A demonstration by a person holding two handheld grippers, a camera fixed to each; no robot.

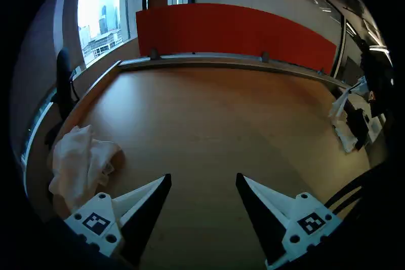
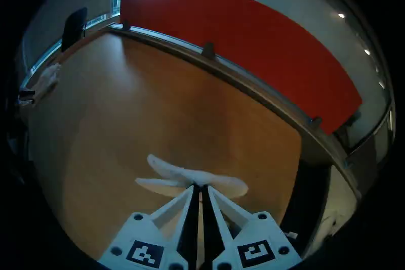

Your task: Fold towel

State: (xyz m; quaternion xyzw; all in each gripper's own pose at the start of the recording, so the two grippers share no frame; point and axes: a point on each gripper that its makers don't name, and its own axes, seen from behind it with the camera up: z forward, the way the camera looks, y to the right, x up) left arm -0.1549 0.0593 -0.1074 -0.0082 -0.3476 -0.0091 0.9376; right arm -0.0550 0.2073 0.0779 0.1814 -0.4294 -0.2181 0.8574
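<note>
Right gripper (image 2: 201,189) clenched: both fingers pinch a white towel (image 2: 202,176) at the tips, with only a thin dark slit between them. Towel seen nearly edge-on, fanning out to either side of the tips in narrow flaps, above the near part of the wooden desk (image 2: 152,108); cannot tell whether it touches the wood or hangs just off it. Beyond it, bare wood up to a grey rail and a red divider (image 2: 243,32) along the far edge. Far off at the left corner of the desk, a small white heap (image 2: 48,75), and behind it a dark chair (image 2: 73,27). Left gripper (image 1: 202,179) released: fingers spread wide apart, nothing between them, held over bare desk (image 1: 202,118). Heap (image 1: 81,163) here close by, just beside the left finger, crumpled and loose, near the desk's left edge. Chair (image 1: 63,75) past that edge, in front of a bright window (image 1: 101,11) with buildings outside. Divider (image 1: 233,32) straight ahead across the far side. At the right edge of the left gripper view, some white and dark clutter (image 1: 349,118), too small and dim to tell apart. Towel and heap well apart, at opposite sides of the desk.
</note>
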